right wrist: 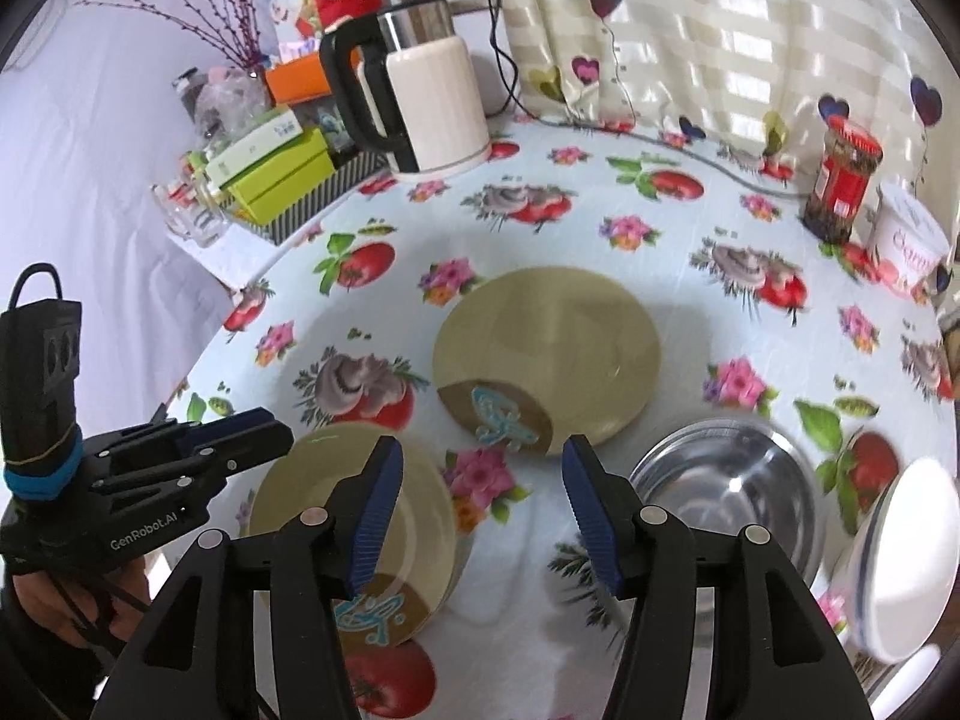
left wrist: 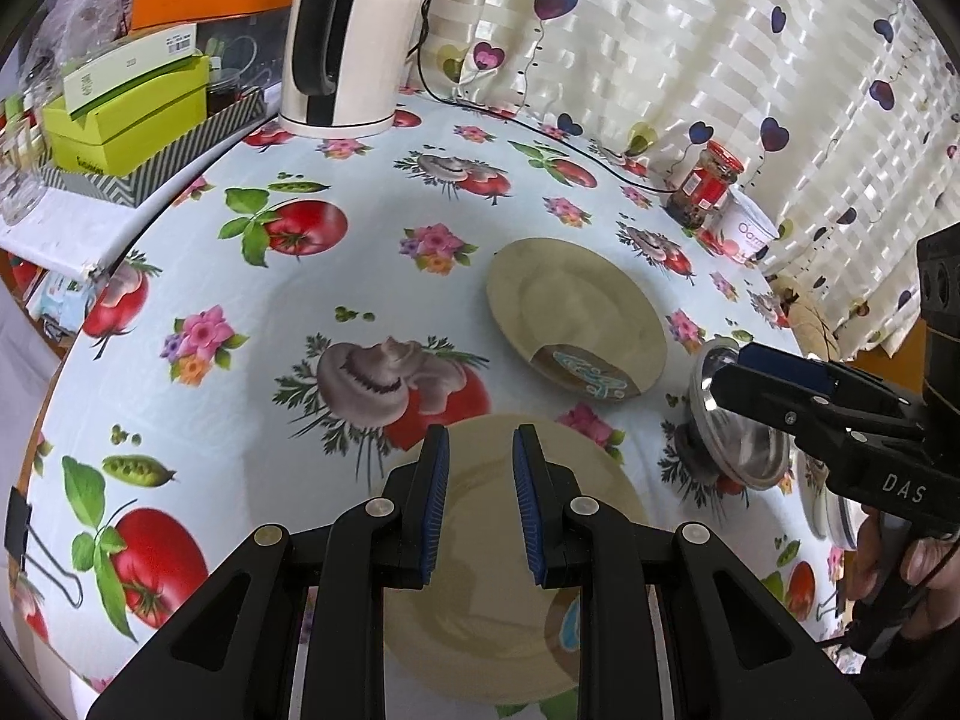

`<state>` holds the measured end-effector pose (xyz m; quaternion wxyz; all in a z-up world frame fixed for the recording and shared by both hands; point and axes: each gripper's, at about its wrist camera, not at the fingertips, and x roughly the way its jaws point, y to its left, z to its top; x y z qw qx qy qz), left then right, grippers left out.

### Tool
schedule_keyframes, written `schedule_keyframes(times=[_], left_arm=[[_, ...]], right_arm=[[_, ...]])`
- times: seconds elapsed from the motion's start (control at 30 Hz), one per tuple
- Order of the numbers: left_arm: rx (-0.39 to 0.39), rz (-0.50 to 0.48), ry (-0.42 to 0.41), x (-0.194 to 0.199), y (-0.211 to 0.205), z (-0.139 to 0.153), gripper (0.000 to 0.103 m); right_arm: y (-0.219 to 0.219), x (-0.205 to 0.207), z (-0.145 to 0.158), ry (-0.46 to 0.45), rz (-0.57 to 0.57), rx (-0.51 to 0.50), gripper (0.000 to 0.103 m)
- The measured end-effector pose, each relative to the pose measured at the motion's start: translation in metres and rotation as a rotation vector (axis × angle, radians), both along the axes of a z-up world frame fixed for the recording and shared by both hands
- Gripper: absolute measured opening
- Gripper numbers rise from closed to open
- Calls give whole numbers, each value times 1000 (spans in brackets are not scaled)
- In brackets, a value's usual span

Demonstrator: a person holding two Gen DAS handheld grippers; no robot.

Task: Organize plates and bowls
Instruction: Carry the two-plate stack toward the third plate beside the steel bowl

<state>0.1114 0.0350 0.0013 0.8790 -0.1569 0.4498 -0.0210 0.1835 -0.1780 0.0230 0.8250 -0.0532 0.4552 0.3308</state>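
Right wrist view alone shows white round bowl [right wrist: 906, 564] beside shiny steel bowl [right wrist: 720, 480]; right gripper [right wrist: 480, 516] jaws spread, empty. Left gripper [left wrist: 480, 504] jaws apart w/ nothing between, over beige round plate [left wrist: 480, 600].

On the table [right wrist: 690, 312] we find two plates apart: the near plate [right wrist: 312, 498] lies left and forward, the far plate [right wrist: 552, 336] behind and to its right. The steel bowl [right wrist: 726, 480] sits right of both, a white bowl [right wrist: 906, 558] just beside it at the edge. Kettle [right wrist: 438, 102] stands at the back, jar [right wrist: 840, 186] back right.

glossy ceramic plates [right wrist: 546, 354]; shiny steel bowl [right wrist: 726, 486]; smooth printed tablecloth [left wrist: 240, 312]; ribbed blue gripper pads [left wrist: 435, 504]; satin-sheen curtain [left wrist: 690, 60]
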Motion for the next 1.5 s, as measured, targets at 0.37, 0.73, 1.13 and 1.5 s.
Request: schedule_keyframes(times=[0.37, 0.73, 1.13, 1.5], left_arm=[[-4, -31, -1, 25, -5, -1, 23], [-33, -55, 6, 50, -10, -7, 23], [-74, -53, 33, 80, -5, -21, 23], [-102, -48, 64, 101, -1, -37, 23]], right_arm=[[-13, 29, -5, 63, -38, 31, 66], [-17, 61, -9, 59, -77, 11, 66], [-16, 92, -32, 131, -106, -10, 50], [-18, 115, -52, 191, -140, -27, 34]])
